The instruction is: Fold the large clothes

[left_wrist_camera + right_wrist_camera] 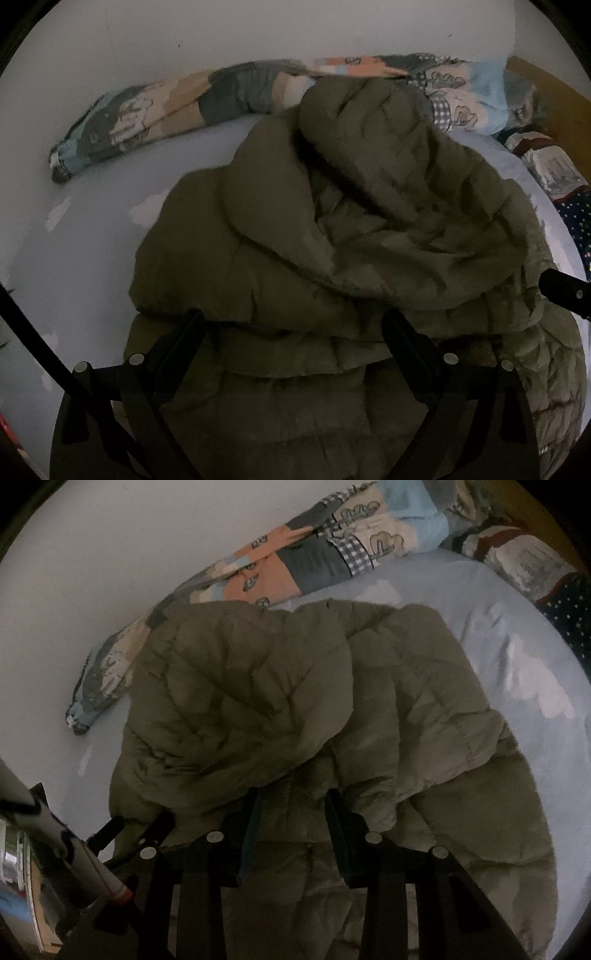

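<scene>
Lying heaped on a pale blue bedsheet (92,236), an olive quilted jacket (332,229) is flanked by the wide-parted left gripper (295,325); right gripper (293,805) jaws are seen partly apart, grip undeterminable.

Olive quilted puffer jacket (332,229) lies bunched and partly folded over itself on a pale blue bedsheet (92,229).

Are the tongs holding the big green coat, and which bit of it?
Both seem to hold the puffy coat by its near folded edge. The left tongs stand wide around a thick fold; the right tongs pinch a narrower bunch. The pads' contact cannot be seen clearly.
</scene>
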`<act>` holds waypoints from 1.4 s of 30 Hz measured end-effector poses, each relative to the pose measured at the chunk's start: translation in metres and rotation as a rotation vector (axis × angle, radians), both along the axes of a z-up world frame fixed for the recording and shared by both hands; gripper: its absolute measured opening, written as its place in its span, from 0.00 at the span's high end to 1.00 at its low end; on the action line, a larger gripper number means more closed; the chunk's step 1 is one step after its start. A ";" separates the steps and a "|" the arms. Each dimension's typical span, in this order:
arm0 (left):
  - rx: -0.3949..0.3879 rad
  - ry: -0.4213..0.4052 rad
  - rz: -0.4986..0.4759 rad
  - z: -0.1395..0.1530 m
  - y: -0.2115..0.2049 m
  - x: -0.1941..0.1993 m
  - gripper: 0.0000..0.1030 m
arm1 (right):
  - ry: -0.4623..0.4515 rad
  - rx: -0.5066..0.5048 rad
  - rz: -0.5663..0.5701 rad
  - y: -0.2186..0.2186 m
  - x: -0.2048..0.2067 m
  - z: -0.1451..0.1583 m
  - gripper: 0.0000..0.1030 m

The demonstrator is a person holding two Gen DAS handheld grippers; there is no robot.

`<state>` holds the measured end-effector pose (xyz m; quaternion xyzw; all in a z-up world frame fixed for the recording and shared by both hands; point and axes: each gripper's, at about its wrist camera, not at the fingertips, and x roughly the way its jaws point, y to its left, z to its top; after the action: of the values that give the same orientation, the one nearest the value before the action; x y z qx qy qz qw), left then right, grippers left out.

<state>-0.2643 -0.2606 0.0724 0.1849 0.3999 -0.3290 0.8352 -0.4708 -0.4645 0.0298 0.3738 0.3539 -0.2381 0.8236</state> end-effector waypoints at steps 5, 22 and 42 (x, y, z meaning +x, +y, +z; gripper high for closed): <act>0.008 -0.021 -0.004 0.001 0.000 -0.004 0.07 | -0.006 -0.014 -0.001 0.002 -0.012 0.010 0.62; 0.038 0.062 0.022 -0.021 -0.001 0.010 0.07 | 0.111 0.045 0.054 0.006 -0.016 -0.014 0.62; -0.107 0.035 0.056 0.024 0.027 -0.003 0.07 | 0.121 -0.005 0.045 0.018 -0.043 0.000 0.62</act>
<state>-0.2675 -0.2336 0.0967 0.1230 0.4012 -0.3295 0.8458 -0.5135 -0.4469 0.0302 0.3487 0.4109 -0.2427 0.8066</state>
